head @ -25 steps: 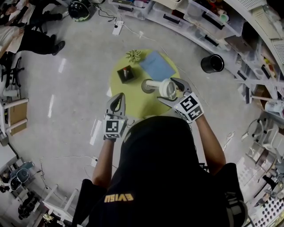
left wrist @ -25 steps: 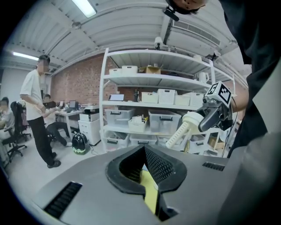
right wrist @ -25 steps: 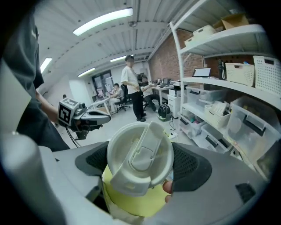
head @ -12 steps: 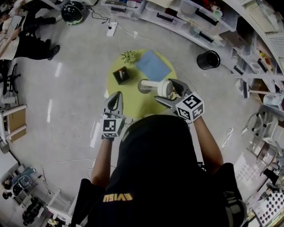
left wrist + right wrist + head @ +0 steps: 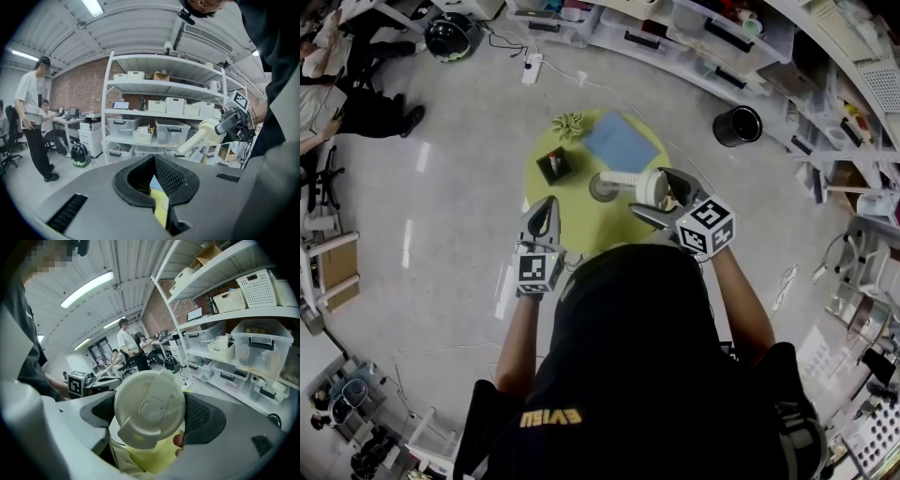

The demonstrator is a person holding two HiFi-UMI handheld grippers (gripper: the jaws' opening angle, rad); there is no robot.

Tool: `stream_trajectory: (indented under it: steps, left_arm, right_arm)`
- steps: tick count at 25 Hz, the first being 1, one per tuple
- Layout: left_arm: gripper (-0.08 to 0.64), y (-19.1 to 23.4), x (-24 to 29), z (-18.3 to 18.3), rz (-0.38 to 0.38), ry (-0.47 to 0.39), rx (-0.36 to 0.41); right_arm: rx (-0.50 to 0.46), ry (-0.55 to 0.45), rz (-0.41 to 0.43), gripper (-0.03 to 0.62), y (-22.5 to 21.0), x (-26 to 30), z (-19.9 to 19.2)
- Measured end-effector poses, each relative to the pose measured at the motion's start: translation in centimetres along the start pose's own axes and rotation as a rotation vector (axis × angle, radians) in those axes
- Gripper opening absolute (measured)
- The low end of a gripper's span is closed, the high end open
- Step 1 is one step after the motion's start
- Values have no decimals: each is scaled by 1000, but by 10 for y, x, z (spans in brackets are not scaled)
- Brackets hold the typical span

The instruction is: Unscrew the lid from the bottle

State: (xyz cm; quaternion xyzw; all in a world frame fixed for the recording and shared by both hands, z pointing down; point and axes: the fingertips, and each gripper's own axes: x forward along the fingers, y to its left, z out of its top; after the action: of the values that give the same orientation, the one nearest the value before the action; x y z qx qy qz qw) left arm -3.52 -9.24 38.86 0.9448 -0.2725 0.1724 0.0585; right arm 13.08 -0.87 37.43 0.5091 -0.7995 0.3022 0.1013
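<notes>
Bottle, cream-white ribbed plastic point(image 5: 619, 177), is up over the round yellow-green table point(image 5: 581, 225), with its wide white flip-top lid point(image 5: 149, 408) clamped in my right gripper point(image 5: 657, 193). Readable writing: yellow mirrored "EVISU" on my black top point(image 5: 551, 417). The bottle's long axis runs sideways, base pointing left. My left gripper point(image 5: 544, 208) is closed and empty.

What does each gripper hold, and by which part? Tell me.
The right gripper holds the bottle by its lid, one jaw on each side of the lid. The left gripper is shut and holds nothing.
</notes>
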Motion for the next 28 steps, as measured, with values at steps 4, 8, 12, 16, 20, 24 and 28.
stream_trajectory:
  steps: [4, 8, 12, 16, 20, 24, 28]
  left_arm:
    - [18, -3, 2, 5, -8, -1, 6]
    - [18, -3, 3, 1, -7, 0, 7]
    - [18, -4, 3, -1, -6, 3, 5]
    - [18, -5, 3, 0, -6, 3, 3]
    - [18, -8, 1, 0, -4, 5, 0]
    - [18, -9, 0, -1, -5, 5, 2]
    - [18, -10, -1, -2, -3, 8, 0]
  right_arm:
    - [7, -3, 1, 436, -1, -3, 2]
    - [6, -6, -3, 436, -4, -4, 0]
    - [9, -7, -6, 437, -6, -6, -1]
    - [22, -11, -12, 436, -8, -8, -1]
    - [16, -5, -12, 437, -6, -12, -5]
    - [2, 1, -13, 437, -5, -11, -8]
    - [10, -3, -10, 437, -4, -11, -8]
